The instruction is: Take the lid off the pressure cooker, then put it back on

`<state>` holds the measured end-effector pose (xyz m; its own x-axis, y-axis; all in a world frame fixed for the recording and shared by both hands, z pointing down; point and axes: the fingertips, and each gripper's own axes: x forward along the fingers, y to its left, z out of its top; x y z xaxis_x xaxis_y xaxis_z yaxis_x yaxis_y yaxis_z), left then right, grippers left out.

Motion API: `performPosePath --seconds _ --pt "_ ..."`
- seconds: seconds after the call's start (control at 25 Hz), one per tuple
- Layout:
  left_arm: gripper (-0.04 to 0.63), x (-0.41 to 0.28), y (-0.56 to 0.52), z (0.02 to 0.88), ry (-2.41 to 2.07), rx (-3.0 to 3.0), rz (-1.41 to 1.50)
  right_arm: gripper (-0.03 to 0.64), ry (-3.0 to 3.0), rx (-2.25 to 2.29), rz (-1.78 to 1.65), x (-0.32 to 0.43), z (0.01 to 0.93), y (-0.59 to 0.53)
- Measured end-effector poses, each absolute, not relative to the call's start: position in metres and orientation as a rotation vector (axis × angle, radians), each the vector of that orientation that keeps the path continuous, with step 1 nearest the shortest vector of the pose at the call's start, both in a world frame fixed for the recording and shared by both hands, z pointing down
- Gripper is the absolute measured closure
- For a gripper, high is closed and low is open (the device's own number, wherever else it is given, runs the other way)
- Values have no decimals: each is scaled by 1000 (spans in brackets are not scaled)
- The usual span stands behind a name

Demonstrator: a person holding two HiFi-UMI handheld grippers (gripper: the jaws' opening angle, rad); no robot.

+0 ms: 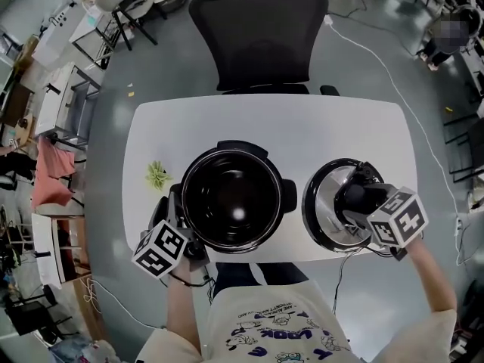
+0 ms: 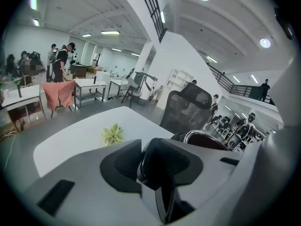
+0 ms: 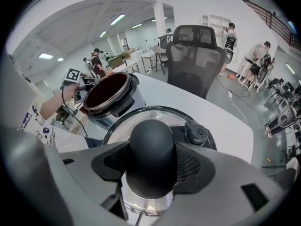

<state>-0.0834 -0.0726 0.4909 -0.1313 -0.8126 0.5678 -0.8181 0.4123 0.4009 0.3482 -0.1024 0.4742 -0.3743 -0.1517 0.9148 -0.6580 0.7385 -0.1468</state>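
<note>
The pressure cooker (image 1: 231, 199) stands without its lid near the front middle of the white table (image 1: 318, 127), its dark pot showing. My left gripper (image 1: 175, 216) is at its left side, shut on the black side handle (image 2: 157, 166), which fills the space between the jaws. The lid (image 1: 327, 203), steel with a black rim, is to the right of the cooker, low at the table; I cannot tell whether it rests there. My right gripper (image 1: 355, 199) points steeply down and is shut on the lid's round black knob (image 3: 151, 157). A small valve (image 3: 197, 134) sits beside the knob.
A small green plant (image 1: 156, 175) lies on the table left of the cooker. A black office chair (image 1: 261, 32) stands behind the table's far edge. The lid is close to the table's front edge. Cables hang from both grippers.
</note>
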Motion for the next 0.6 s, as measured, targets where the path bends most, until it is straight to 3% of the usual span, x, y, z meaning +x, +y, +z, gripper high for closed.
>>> performPosePath --seconds 0.6 --pt "474 -86 -70 492 -1958 1388 10 322 -1882 652 609 324 560 -99"
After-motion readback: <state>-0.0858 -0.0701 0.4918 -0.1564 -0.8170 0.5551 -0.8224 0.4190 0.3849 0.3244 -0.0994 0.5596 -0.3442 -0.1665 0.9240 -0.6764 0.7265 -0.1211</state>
